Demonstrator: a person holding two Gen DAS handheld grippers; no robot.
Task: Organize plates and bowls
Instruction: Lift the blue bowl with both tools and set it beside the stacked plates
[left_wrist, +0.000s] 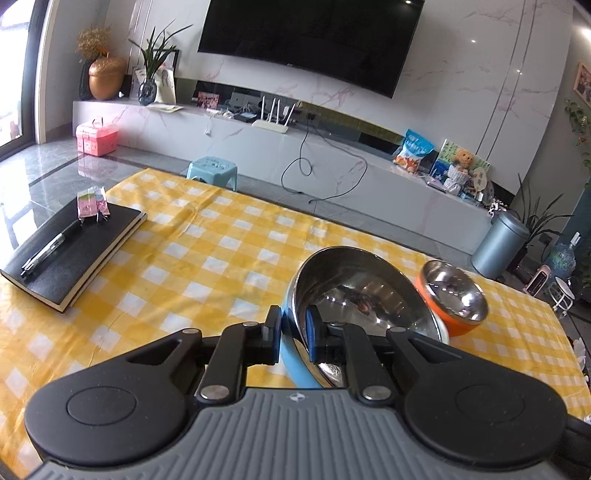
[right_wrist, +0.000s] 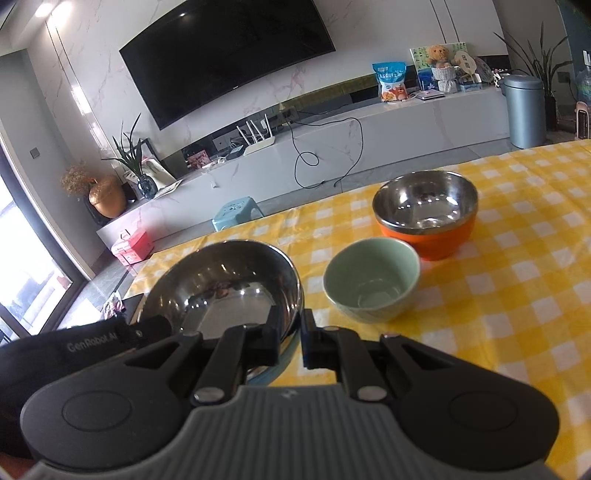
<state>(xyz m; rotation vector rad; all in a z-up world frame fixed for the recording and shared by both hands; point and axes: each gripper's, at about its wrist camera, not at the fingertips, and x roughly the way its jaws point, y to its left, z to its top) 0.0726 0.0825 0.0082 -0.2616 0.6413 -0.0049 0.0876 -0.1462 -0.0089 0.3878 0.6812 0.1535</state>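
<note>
- Two claws clamp the same bowl: the left claw (left_wrist: 293, 334) is clenched on the rim of the blue steel-lined bowl (left_wrist: 354, 291), one pad outside on the blue wall, the other inside on the steel.
- The right claw (right_wrist: 290, 338) grips this bowl's (right_wrist: 221, 288) rim from the other side, one finger inside the steel, the other outside it.
- In the left view the bowl tilts steeply, its mouth turned toward the camera, and it appears lifted off the yellow checked table (left_wrist: 207, 258); whether its base touches the cloth I cannot tell.
- Just beside it in the right view stands a green ceramic bowl (right_wrist: 371, 278), upright and empty, and beyond that an orange steel-lined bowl (right_wrist: 424, 218), also upright.
- Likely aim: nesting the blue bowl with the others. Which one receives it is not shown.
- Risk one: both grips sit on a thin, slick rim. If either claw loosens or the two pull apart unevenly, the bowl may twist out and drop onto the table.
- Risk two: the green bowl is near the carried one. A low swing could knock it, and ceramic would chip or slide.
- Risk three: the blue bowl looks wider than the green, so setting it there would leave it perched and rocking.
- Far left on the table lies a black notebook (left_wrist: 74, 251) with a pen (left_wrist: 51, 247), well apart from the bowls.
</note>
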